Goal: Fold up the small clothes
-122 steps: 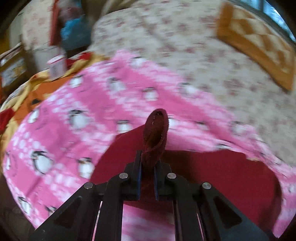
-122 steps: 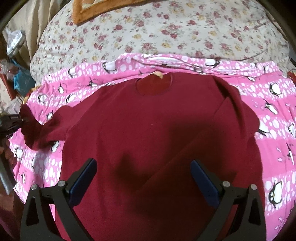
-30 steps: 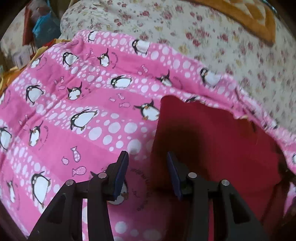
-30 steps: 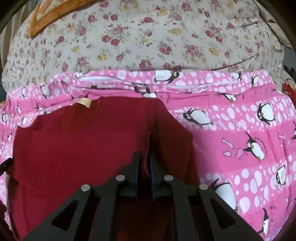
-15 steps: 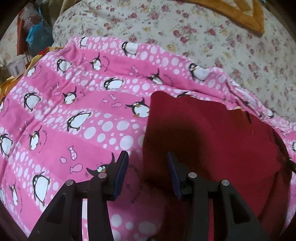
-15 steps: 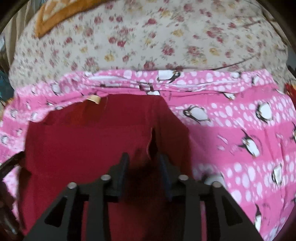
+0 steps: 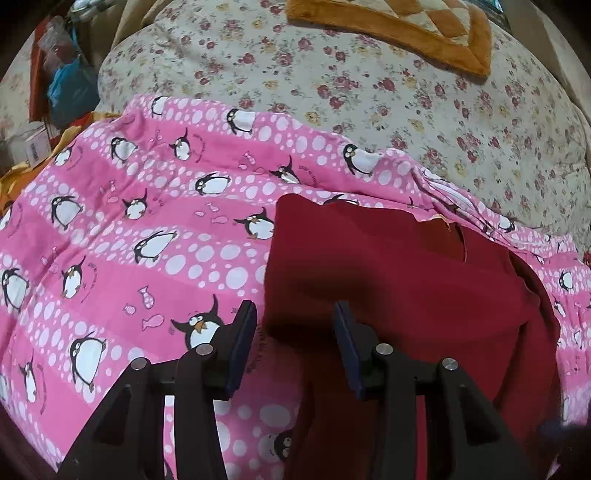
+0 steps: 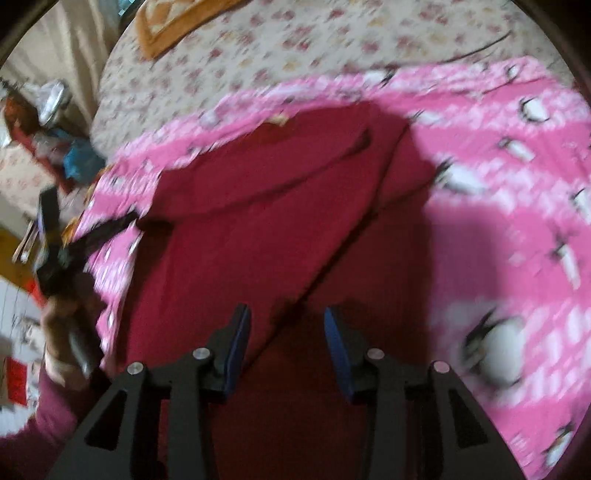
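Observation:
A dark red sweater lies flat on a pink penguin blanket, with its sleeves folded in over the body. My left gripper hovers open over the sweater's left edge, with nothing between its pads. The right wrist view is blurred by motion. In it the sweater shows a long diagonal fold line. My right gripper stands open above the sweater's lower part, holding nothing. A person's hand holds the other gripper at the left edge of that view.
The blanket covers a bed with a floral cover. An orange quilted mat lies at the far side of the bed. A blue bag and boxes crowd the floor beyond the bed's left edge.
My right gripper was shut on a fold of the sweater; it has let go, opened and swung back and sideways. The left gripper drew back a little, still open.

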`<state>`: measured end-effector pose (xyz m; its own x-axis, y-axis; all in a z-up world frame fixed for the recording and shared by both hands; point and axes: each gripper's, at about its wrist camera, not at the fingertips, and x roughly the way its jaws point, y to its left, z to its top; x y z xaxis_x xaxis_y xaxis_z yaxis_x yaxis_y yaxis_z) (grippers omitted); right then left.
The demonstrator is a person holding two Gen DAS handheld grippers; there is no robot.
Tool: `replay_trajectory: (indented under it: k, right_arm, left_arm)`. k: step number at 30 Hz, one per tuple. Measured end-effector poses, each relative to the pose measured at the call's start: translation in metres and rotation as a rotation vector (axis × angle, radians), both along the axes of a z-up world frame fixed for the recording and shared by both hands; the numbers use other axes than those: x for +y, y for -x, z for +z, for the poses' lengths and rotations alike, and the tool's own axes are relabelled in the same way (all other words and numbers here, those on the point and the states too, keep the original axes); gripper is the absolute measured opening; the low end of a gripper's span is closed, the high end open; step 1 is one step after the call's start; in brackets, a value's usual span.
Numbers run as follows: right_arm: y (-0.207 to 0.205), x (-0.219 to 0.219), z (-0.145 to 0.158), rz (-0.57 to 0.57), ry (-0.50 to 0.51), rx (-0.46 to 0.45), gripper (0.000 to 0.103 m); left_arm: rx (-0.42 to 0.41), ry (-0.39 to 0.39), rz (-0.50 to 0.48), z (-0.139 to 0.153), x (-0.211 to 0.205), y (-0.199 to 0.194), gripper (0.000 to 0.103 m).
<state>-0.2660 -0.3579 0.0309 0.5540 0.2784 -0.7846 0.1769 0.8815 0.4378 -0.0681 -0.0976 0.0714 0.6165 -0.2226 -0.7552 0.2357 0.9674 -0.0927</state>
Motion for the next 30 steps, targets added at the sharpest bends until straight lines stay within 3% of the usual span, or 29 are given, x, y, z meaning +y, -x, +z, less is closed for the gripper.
replay_trajectory:
  k: [5,7,10,17,21,27,30]
  right_arm:
    - [-0.003,0.023,-0.003,0.031,0.014,-0.017,0.04]
    - [-0.009,0.03,-0.003,0.056,0.019,-0.012,0.017]
    - [-0.017,0.035,-0.003,0.071,0.046,-0.016,0.006]
    - [-0.06,0.042,0.036,0.089,-0.005,-0.138,0.005]
    - [-0.111,0.052,0.046,0.094,0.003,-0.175,0.005]
    - [-0.189,0.059,-0.004,0.068,-0.015,-0.058,0.005]
    - [-0.202,0.054,-0.027,0.038,-0.072,-0.024,0.009]
  left_arm:
    - [-0.006,0.016,0.024,0.002,0.01,-0.002,0.022]
    - [0.006,0.025,0.033,0.001,0.013,-0.005,0.022]
    - [0.014,0.043,0.033,0.002,0.015,-0.005,0.022]
    - [-0.002,0.096,0.049,0.013,0.026,-0.008,0.022]
    - [0.013,0.145,0.058,0.013,0.035,-0.015,0.022]
    - [0.087,0.243,0.031,0.006,0.042,-0.026,0.022]
    - [0.104,0.286,0.002,0.006,0.042,-0.027,0.022]
